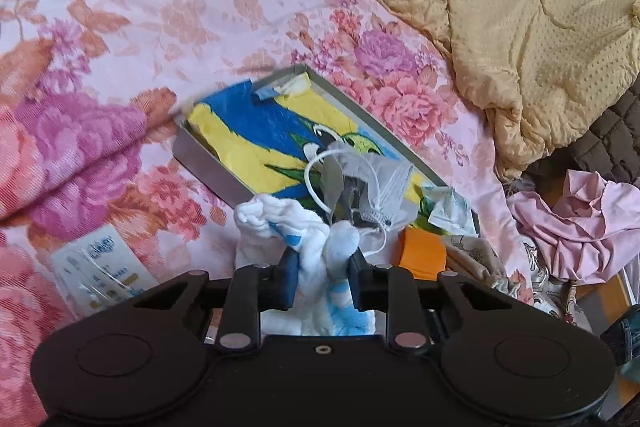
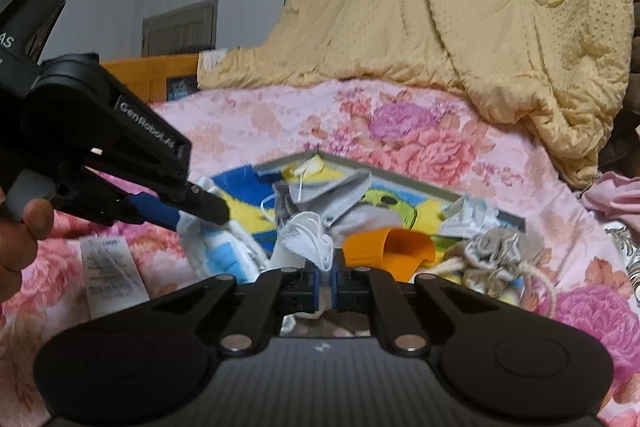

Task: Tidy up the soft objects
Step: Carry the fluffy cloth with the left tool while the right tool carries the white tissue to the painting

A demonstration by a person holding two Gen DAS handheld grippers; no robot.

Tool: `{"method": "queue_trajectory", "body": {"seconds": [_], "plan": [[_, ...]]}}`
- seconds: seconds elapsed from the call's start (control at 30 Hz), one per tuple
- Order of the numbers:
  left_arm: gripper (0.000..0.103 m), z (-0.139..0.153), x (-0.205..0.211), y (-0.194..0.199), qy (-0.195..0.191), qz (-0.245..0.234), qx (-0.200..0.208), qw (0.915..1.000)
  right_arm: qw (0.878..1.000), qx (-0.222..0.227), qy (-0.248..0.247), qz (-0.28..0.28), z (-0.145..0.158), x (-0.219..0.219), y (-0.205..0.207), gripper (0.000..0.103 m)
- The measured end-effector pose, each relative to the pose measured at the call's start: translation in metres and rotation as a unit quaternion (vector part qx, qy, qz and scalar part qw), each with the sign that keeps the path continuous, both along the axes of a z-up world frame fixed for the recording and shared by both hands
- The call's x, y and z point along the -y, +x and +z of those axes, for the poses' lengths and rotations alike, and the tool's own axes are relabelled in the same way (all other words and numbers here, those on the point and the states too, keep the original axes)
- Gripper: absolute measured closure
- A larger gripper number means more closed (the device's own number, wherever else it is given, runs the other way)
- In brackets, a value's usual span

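My left gripper (image 1: pixel 323 269) is shut on a white and blue cloth (image 1: pixel 304 227), held over the near edge of a grey tray (image 1: pixel 208 163) lined with a blue and yellow picture. It also shows in the right wrist view (image 2: pixel 200 213), gripping the same cloth (image 2: pixel 216 247). My right gripper (image 2: pixel 327 285) is shut on a white face mask (image 2: pixel 306 241) at the tray's near side. A grey mask (image 1: pixel 384 183) lies in the tray. An orange soft piece (image 2: pixel 390 247) and a beige drawstring pouch (image 2: pixel 496 255) lie beside it.
The tray rests on a pink floral bedspread (image 1: pixel 140 27). A yellow quilt (image 1: pixel 520 7) is heaped at the back right, pink clothing (image 1: pixel 580 223) lies at the right, and a plastic packet (image 2: pixel 110 275) lies at the left.
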State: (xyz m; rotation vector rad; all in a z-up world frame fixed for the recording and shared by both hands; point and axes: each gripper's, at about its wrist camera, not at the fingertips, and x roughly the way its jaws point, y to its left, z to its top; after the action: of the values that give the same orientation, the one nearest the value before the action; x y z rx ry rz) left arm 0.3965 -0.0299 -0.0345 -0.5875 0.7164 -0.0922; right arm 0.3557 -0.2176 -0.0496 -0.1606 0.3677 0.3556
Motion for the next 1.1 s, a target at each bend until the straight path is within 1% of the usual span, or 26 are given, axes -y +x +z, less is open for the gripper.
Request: {"method": "queue_trajectory", "body": {"seconds": [0.17, 0.33, 0.43, 0.6, 0.67, 0.73, 0.8, 0.9, 1.0, 1.1], "plan": [[0.077, 0.017, -0.007, -0.006, 0.006, 0.010, 0.010, 0.9999, 1.000, 0.023, 0.016, -0.004, 0.010, 0.006, -0.005, 0.098], [0.077, 0.040, -0.007, -0.008, 0.015, 0.007, 0.036, 0.9992, 0.998, 0.044, 0.039, -0.008, 0.020, 0.014, -0.007, 0.098], [0.077, 0.056, -0.005, -0.005, 0.021, 0.007, 0.054, 0.9983, 0.997, 0.056, 0.061, -0.011, 0.029, 0.022, -0.004, 0.098], [0.077, 0.083, 0.006, 0.012, 0.037, 0.009, 0.092, 0.9950, 0.992, 0.065, 0.099, -0.032, 0.042, 0.043, 0.014, 0.098], [0.077, 0.091, 0.012, 0.023, 0.036, 0.011, 0.106, 0.9936, 0.991, 0.063, 0.114, -0.041, 0.044, 0.051, 0.023, 0.098], [0.077, 0.096, 0.019, 0.034, 0.036, 0.013, 0.119, 0.9922, 0.990, 0.063, 0.119, -0.047, 0.044, 0.056, 0.031, 0.098], [0.077, 0.098, 0.028, 0.047, 0.035, 0.012, 0.128, 0.9911, 0.990, 0.062, 0.115, -0.057, 0.042, 0.059, 0.039, 0.098], [0.077, 0.093, 0.040, 0.062, 0.031, 0.007, 0.131, 0.9909, 0.990, 0.047, 0.111, -0.070, 0.033, 0.064, 0.048, 0.098], [0.077, 0.080, 0.052, 0.074, 0.036, -0.011, 0.123, 0.9917, 0.991, 0.036, 0.094, -0.083, 0.025, 0.066, 0.052, 0.098], [0.077, 0.060, 0.061, 0.082, 0.033, -0.024, 0.109, 0.9932, 0.990, 0.023, 0.099, -0.096, 0.021, 0.071, 0.056, 0.097]]}}
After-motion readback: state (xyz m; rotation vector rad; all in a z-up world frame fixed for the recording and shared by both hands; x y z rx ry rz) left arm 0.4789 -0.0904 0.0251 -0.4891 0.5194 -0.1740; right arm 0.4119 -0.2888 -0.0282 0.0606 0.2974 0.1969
